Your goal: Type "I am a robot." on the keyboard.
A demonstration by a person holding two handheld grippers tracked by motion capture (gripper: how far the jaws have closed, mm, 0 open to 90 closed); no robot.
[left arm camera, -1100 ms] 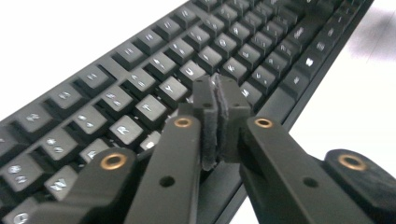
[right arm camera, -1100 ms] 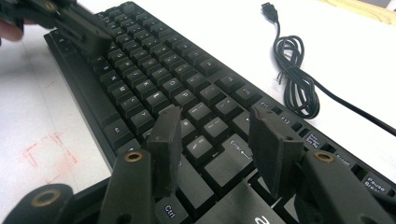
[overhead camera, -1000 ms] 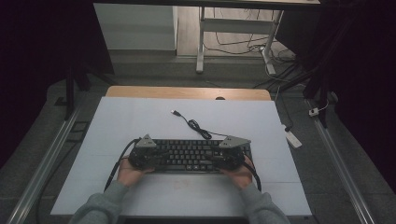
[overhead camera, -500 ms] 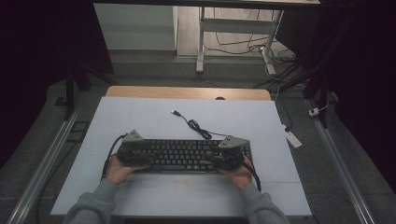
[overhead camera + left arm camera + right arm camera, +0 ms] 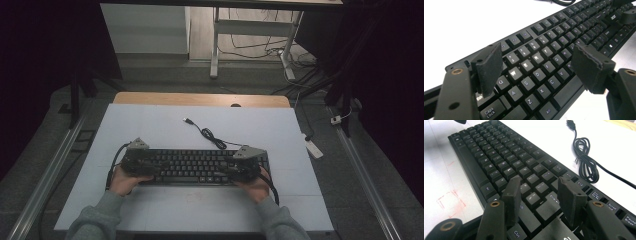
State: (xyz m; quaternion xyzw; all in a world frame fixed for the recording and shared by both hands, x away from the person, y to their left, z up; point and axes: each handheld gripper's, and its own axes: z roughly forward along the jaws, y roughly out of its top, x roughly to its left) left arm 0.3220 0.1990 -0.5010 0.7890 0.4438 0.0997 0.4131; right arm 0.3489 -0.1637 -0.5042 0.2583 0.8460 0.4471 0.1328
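Note:
A black keyboard (image 5: 195, 166) lies flat on the white table top, its coiled cable (image 5: 206, 133) trailing toward the far side. My left gripper (image 5: 136, 159) sits over the keyboard's left end. In the left gripper view its jaws have just been opening and now stand wide (image 5: 539, 67) above the Q, W, E keys (image 5: 524, 67), and the pads (image 5: 489, 65) do not press on the keyboard. My right gripper (image 5: 246, 164) hangs over the right end. Its pads (image 5: 571, 198) stand apart (image 5: 541, 197) above the Enter and Shift keys (image 5: 549, 207), with nothing gripped.
The cable's USB plug (image 5: 188, 120) lies loose on the white top (image 5: 150, 125). Faint red marks (image 5: 450, 202) show on the top near the keyboard's front edge. A wooden strip (image 5: 200, 99) borders the far side. A white power strip (image 5: 314, 147) lies on the floor at right.
My left hand and gripper have slid to the left along the keyboard, out to its left end. The right gripper and the keyboard have stayed put.

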